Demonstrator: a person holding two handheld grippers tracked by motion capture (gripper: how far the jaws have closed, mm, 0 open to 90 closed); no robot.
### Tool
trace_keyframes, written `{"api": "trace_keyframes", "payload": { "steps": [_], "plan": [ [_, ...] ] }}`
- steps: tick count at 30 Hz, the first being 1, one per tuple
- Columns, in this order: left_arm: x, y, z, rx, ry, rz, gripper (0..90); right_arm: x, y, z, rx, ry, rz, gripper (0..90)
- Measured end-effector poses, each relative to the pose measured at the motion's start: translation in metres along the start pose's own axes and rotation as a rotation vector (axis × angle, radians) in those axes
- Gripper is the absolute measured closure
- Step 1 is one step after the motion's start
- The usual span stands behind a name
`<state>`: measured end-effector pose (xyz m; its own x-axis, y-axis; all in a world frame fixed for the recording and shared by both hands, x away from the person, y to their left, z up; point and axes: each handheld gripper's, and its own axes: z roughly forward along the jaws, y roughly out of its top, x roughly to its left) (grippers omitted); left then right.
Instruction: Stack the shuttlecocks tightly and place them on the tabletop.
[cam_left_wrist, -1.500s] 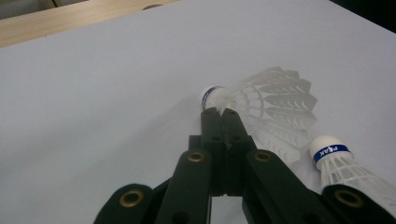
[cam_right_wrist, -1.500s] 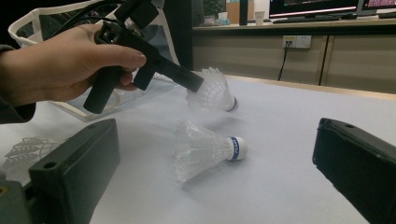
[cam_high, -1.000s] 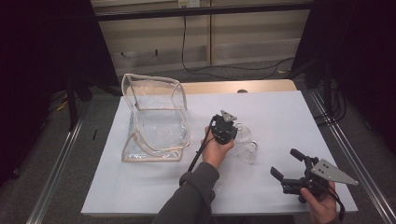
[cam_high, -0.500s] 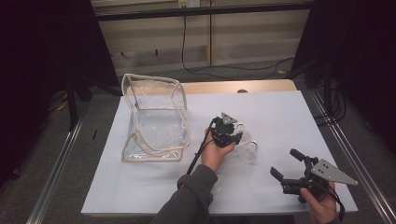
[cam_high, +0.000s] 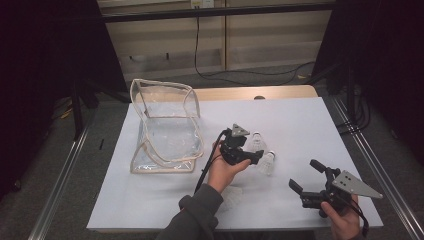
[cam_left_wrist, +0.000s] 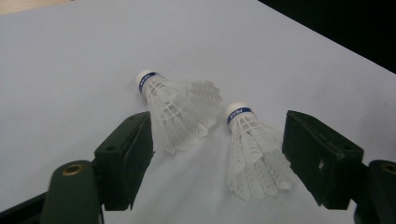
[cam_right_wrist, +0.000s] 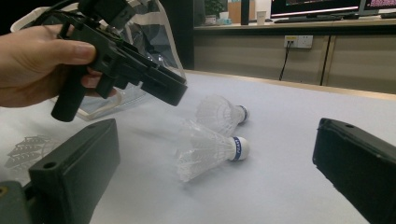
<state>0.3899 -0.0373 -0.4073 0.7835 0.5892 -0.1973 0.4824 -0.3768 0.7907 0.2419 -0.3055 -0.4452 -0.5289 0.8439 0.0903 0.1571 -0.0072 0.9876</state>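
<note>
Black two-jaw left gripper (cam_high: 252, 156) and right gripper (cam_high: 306, 176), grey three-cornered plates, trailing black cable (cam_high: 210, 160), grey sleeve (cam_high: 195, 217).

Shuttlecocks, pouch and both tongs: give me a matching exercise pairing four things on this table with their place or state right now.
Things:
1. clear pouch
2. two shuttlecocks
3. left tongs
4. right tongs

Places or states:
A. open, held low at the table's near right corner
B. lying on their sides, side by side, mid-table
C. standing open at the table's left
D. open, held just over the shuttlecocks

Pairs: 1-C, 2-B, 3-D, 4-A
</note>
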Motion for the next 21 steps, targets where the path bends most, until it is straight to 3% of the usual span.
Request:
{"api": "trace_keyframes", "payload": {
  "steps": [4,13,21],
  "plan": [
    [-0.005,-0.005,-0.008,0.000,-0.021,0.007,18.5,0.000,0.000,0.000,-0.001,-0.001,0.003,0.3],
    [-0.013,-0.021,-0.024,0.000,-0.071,0.018,14.9,0.000,0.000,0.000,0.004,-0.001,0.000,0.3],
    [-0.012,-0.033,-0.037,0.008,-0.100,0.013,12.7,0.000,0.000,0.000,0.003,-0.003,-0.002,0.3]
  ]
}}
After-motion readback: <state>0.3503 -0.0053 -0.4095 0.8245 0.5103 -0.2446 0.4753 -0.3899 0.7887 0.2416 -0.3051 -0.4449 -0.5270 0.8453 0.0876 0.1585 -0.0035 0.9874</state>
